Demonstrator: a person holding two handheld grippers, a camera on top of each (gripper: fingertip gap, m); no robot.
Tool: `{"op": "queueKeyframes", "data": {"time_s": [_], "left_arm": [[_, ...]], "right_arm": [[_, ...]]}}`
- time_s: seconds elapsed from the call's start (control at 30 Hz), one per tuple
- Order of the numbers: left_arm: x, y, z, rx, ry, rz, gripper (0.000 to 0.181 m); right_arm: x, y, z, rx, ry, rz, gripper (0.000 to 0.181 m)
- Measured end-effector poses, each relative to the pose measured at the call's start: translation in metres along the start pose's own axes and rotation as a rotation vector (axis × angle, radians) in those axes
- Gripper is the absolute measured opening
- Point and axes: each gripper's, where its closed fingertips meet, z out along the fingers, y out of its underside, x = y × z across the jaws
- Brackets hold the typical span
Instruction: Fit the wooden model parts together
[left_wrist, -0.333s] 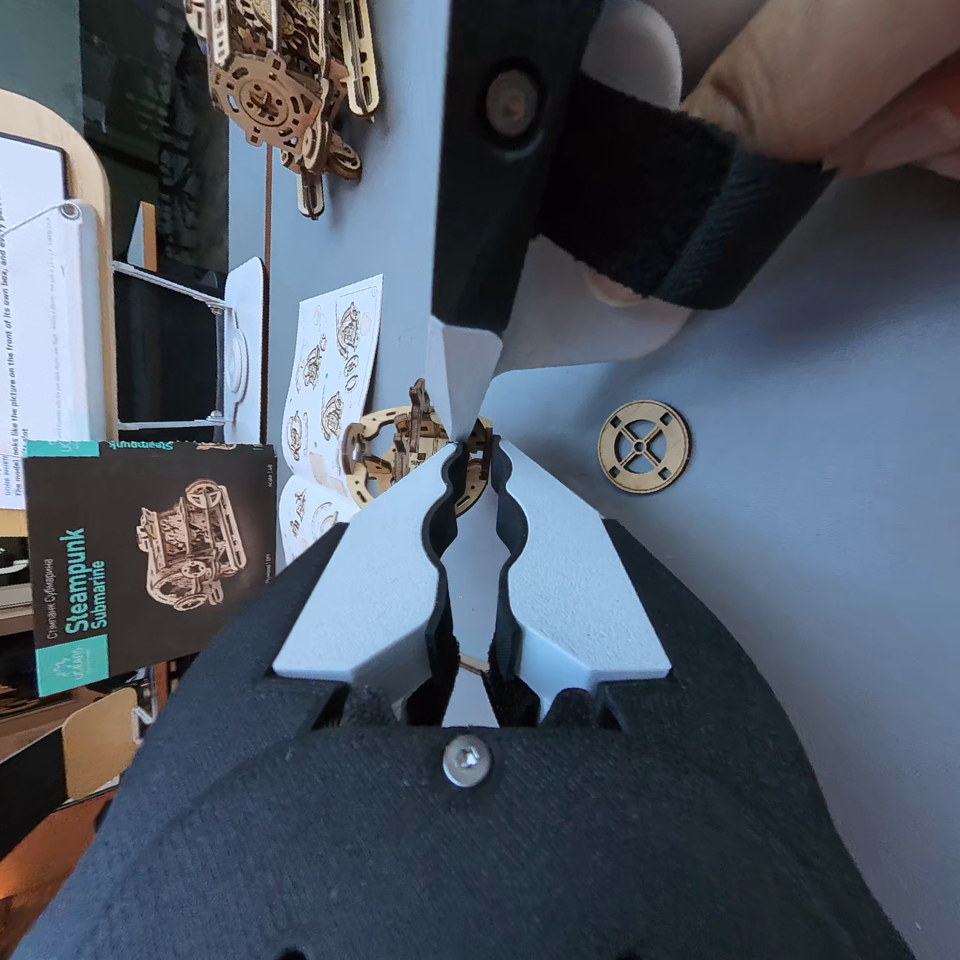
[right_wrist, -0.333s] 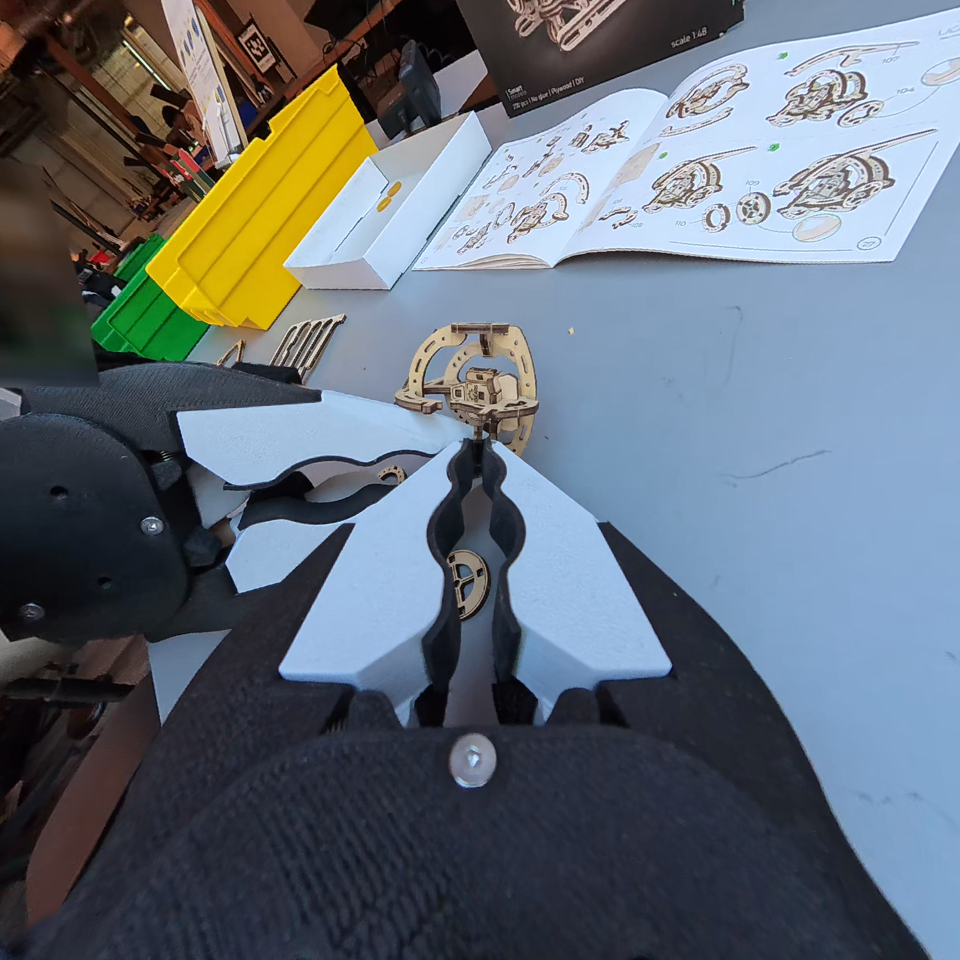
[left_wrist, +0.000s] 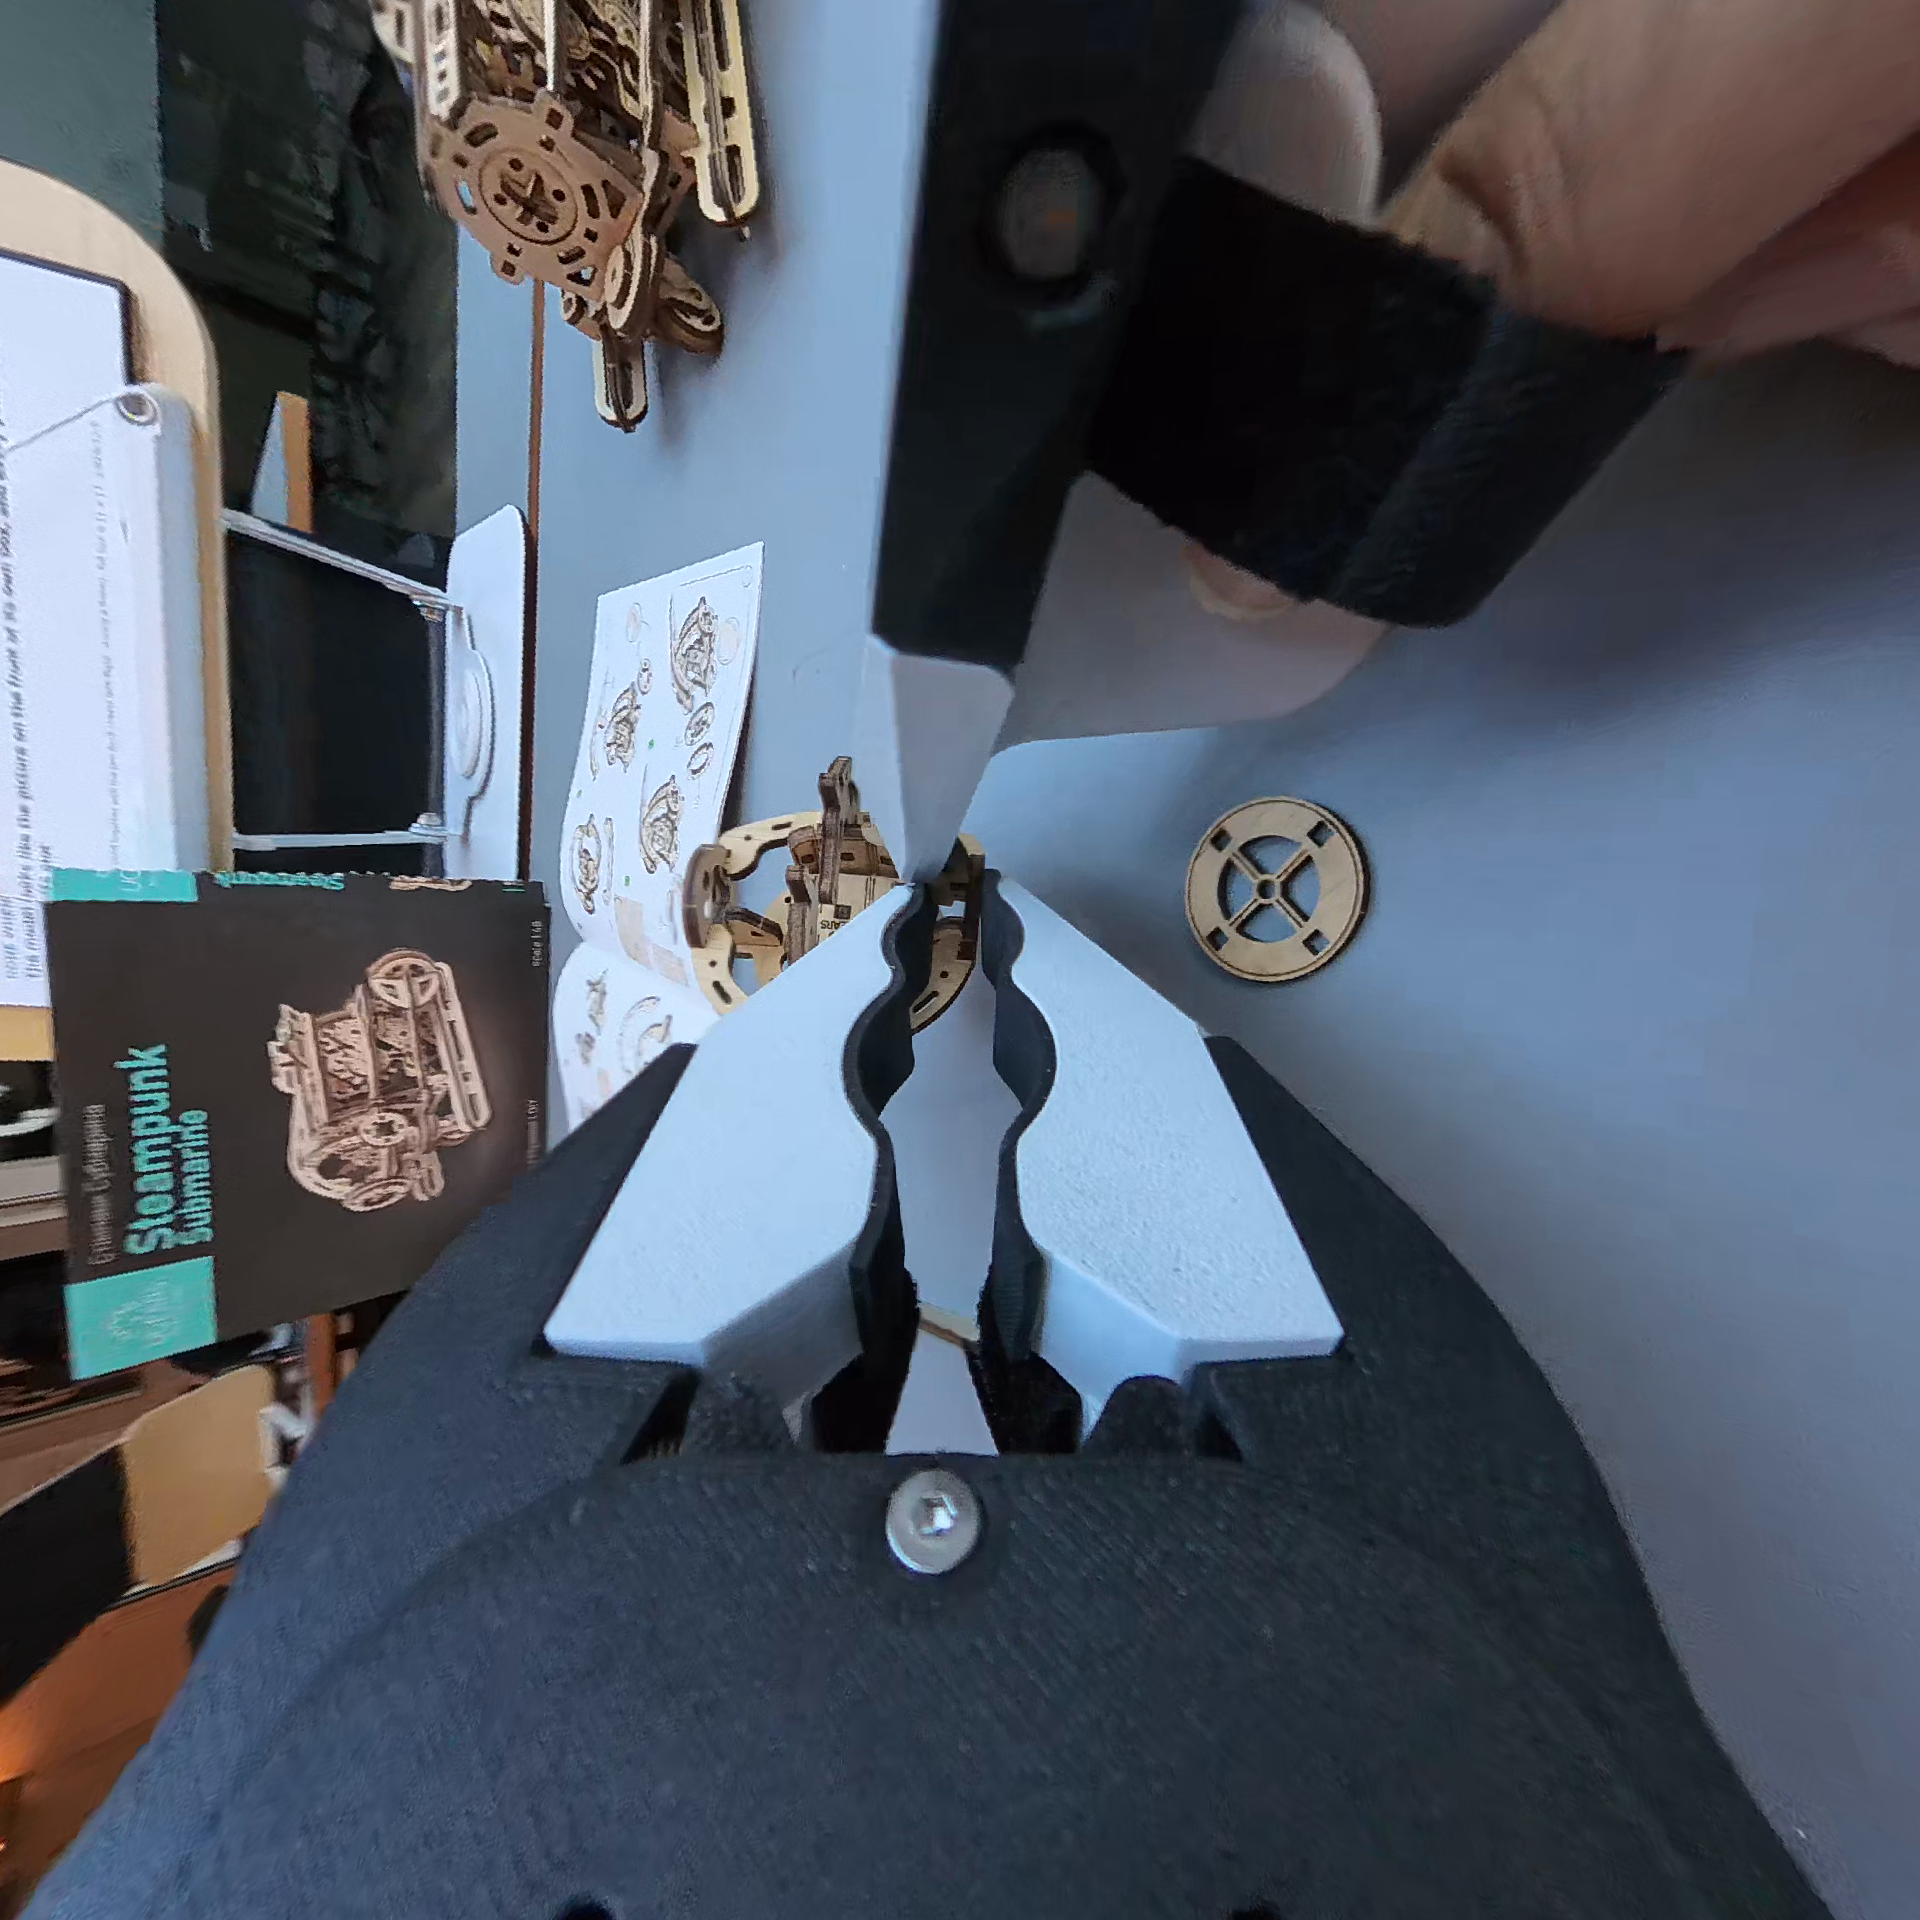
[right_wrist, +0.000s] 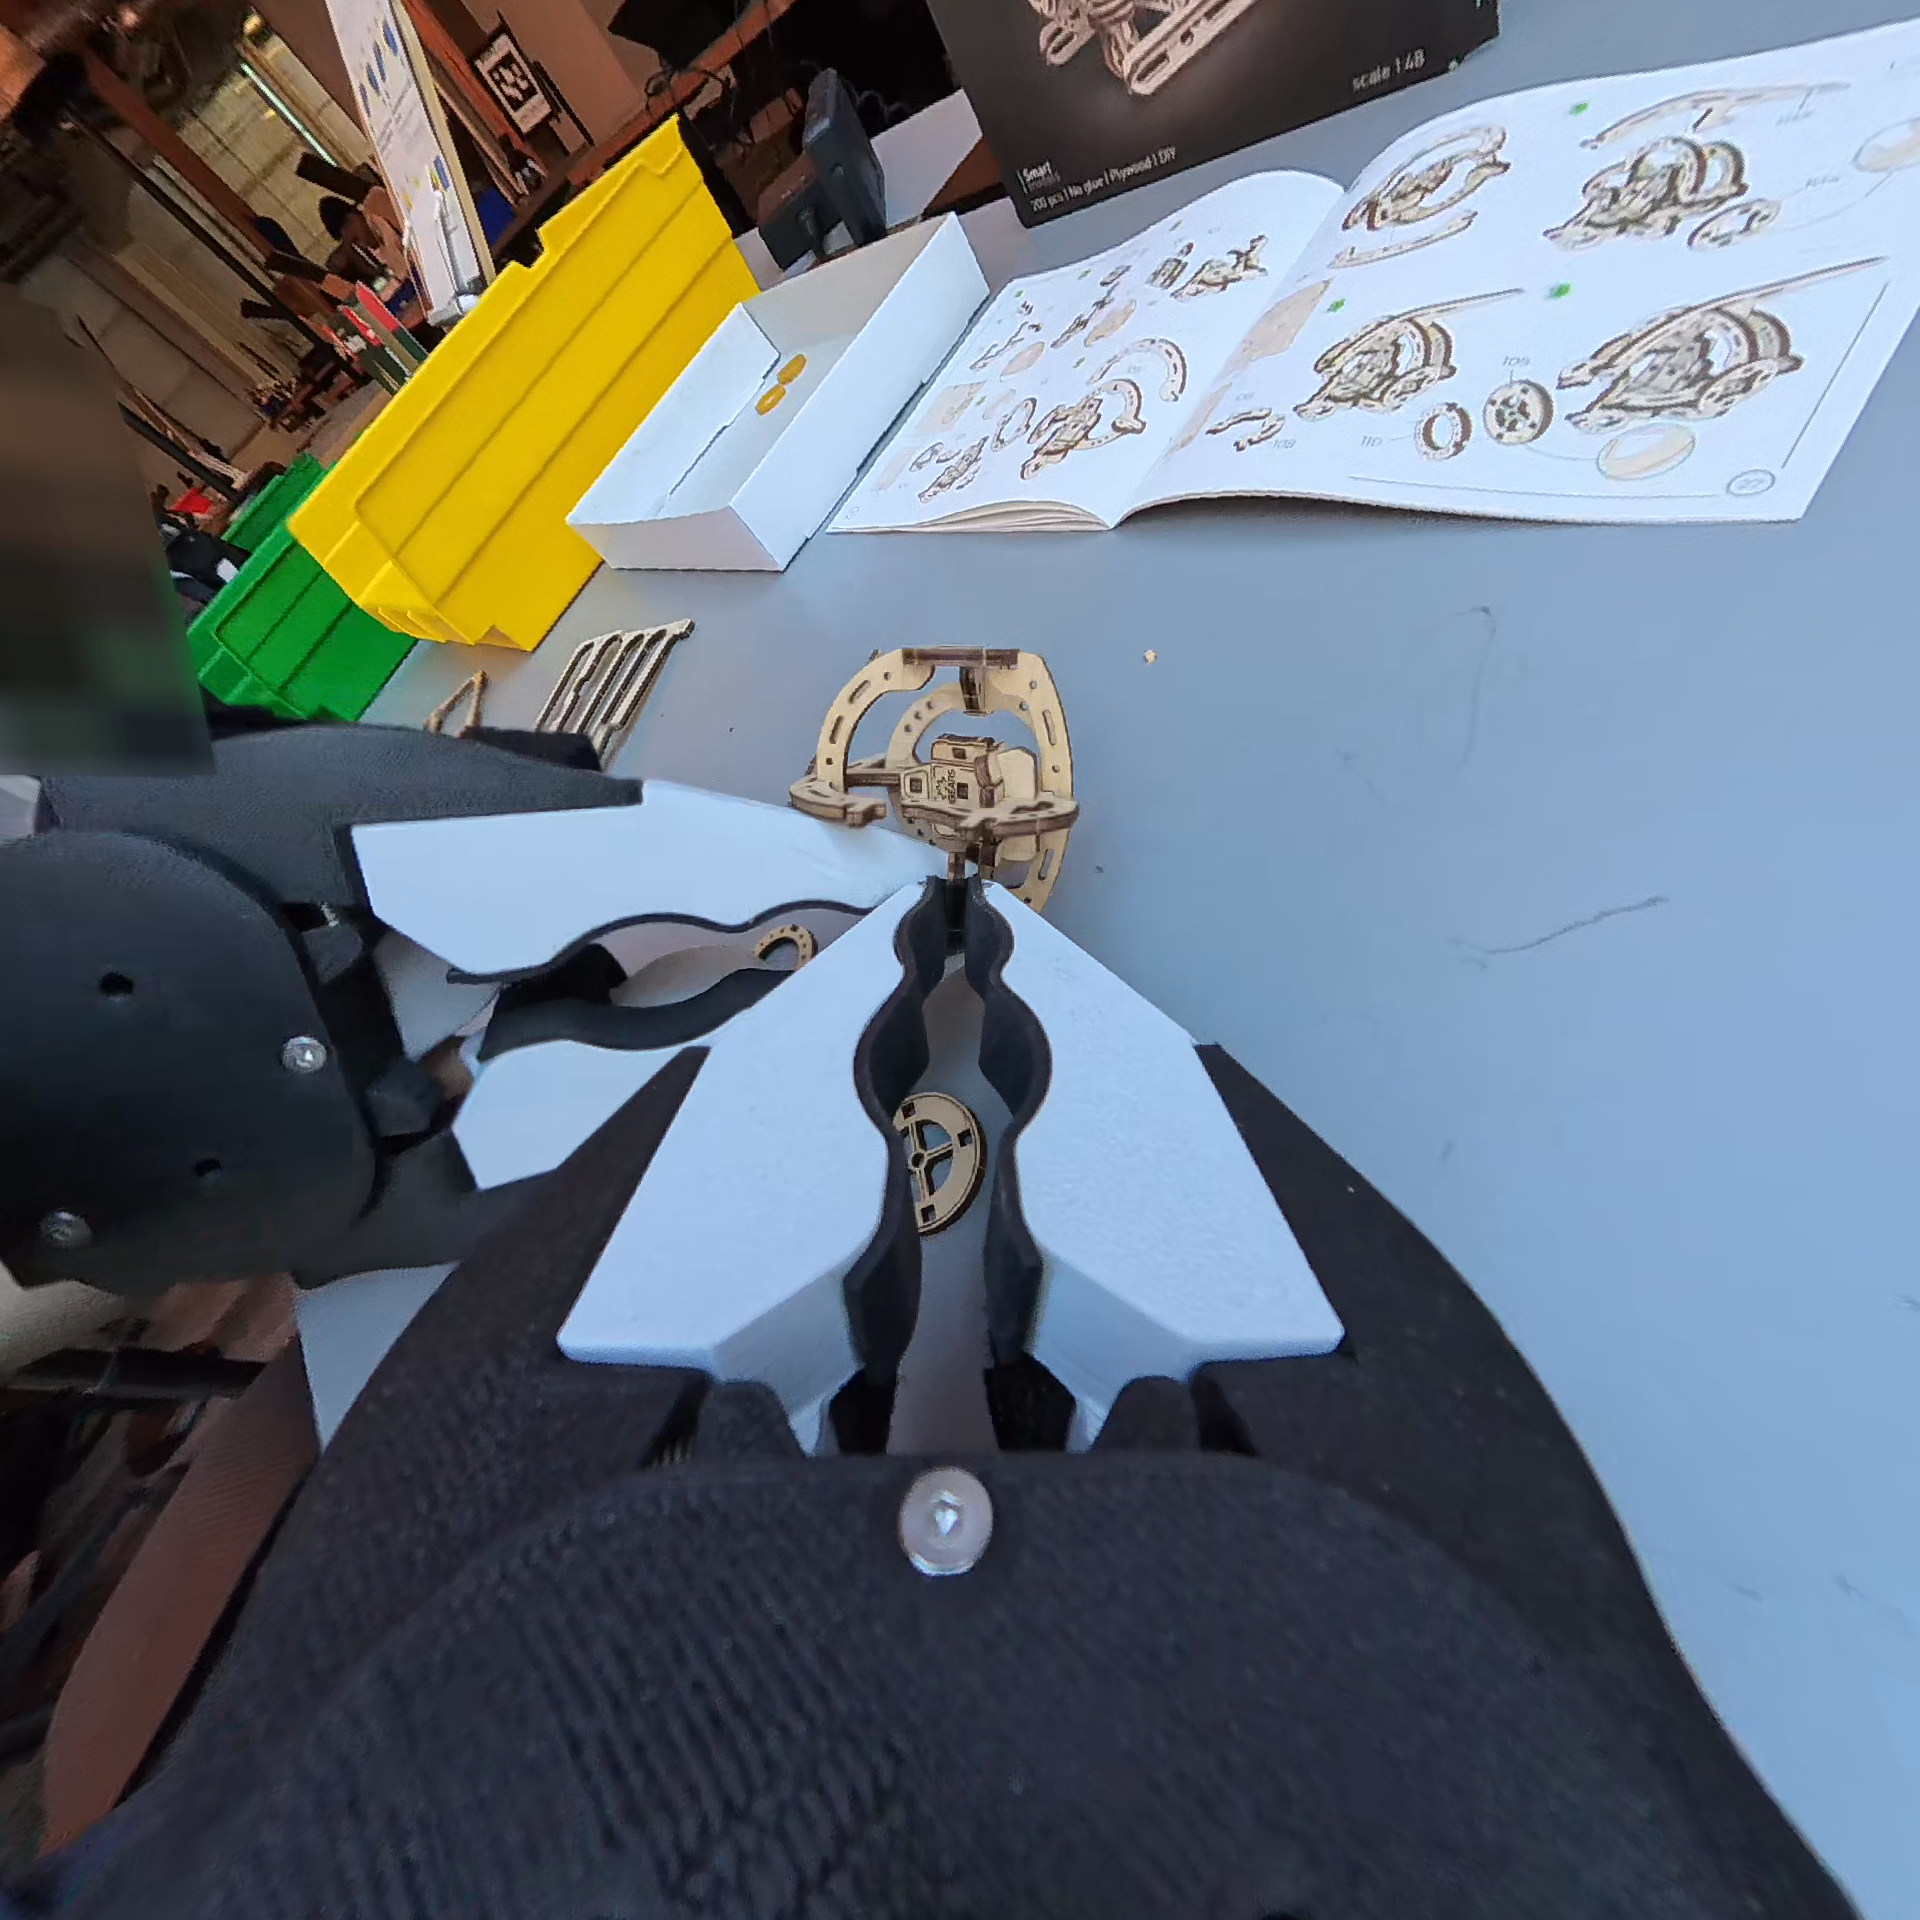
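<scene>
Left wrist view alone shows a finished wooden model (left_wrist: 582, 177) far left; right wrist view alone shows yellow bins (right_wrist: 520, 416). Both grippers' jaws pinch the ringed wooden subassembly (right_wrist: 945, 779) on the tabletop (right_wrist: 1507, 935), a wheel disc (left_wrist: 1276, 888) right of it.

Our left gripper (left_wrist: 951, 883) nearly closed, tips pinched together, coming in from left. Our right gripper (right_wrist: 954, 883) likewise pinched at tips, pointing far. Both tips meet at one spot. Our right hand (left_wrist: 1662, 177) grips strap.
</scene>
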Motion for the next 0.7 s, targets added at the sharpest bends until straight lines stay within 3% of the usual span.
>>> {"op": "queueKeyframes", "data": {"time_s": [0.03,0.2,0.4,0.7], "left_arm": [[-0.0005,-0.0004,0.0002,0.002,-0.013,0.007,0.007],[0.0008,-0.0008,0.0025,0.006,0.005,-0.021,0.008],[0.0013,0.0014,0.0031,-0.015,-0.034,0.061,0.007],[0.0009,-0.0002,0.0032,0.009,-0.015,-0.008,0.007]], "right_arm": [[0.0002,-0.0007,-0.0003,0.002,-0.012,0.019,0.001],[0.0026,0.0006,0.0002,-0.008,-0.012,0.043,0.001],[0.0025,0.0028,0.0015,-0.022,-0.002,0.028,0.001],[0.003,0.0016,0.0004,-0.003,0.025,0.0,0.001]]}}
